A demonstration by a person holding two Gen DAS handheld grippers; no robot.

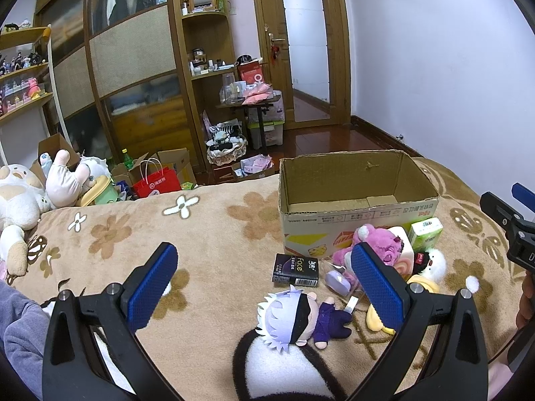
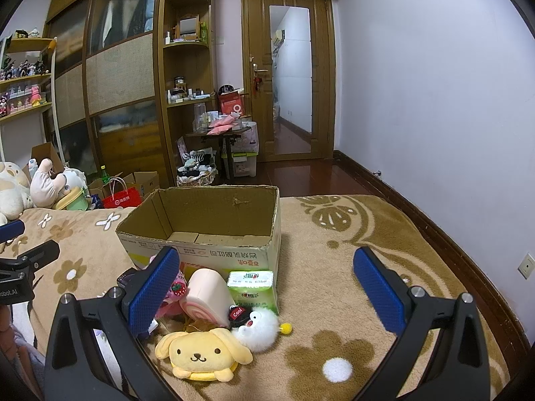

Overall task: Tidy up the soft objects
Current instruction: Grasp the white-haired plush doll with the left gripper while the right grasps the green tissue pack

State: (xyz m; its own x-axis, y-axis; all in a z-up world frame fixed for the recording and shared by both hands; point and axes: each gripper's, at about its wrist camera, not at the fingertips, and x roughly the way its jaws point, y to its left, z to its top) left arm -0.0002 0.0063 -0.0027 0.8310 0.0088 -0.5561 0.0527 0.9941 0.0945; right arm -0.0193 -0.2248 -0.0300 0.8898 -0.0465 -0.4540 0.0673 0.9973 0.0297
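Note:
An open, empty cardboard box (image 1: 361,214) (image 2: 214,250) stands on the flowered blanket. In front of it lie a pink plush bear (image 1: 378,245), a white-haired doll (image 1: 297,314), a yellow dog plush (image 2: 200,354), a white fluffy bird plush (image 2: 257,329), a pink roll-cake squishy (image 2: 209,295), a green tissue pack (image 2: 255,289) (image 1: 426,234) and a black "face" box (image 1: 296,270). My left gripper (image 1: 264,287) is open above the doll. My right gripper (image 2: 267,290) is open above the bird plush and tissue pack; it shows at the right edge of the left view (image 1: 511,220).
Large plush toys (image 1: 20,200) lie at the blanket's far left. A red paper bag (image 1: 155,182), boxes and a basket (image 1: 227,150) stand on the floor beyond the bed. A black-and-white plush (image 1: 277,371) lies below the left gripper. A wall runs along the right.

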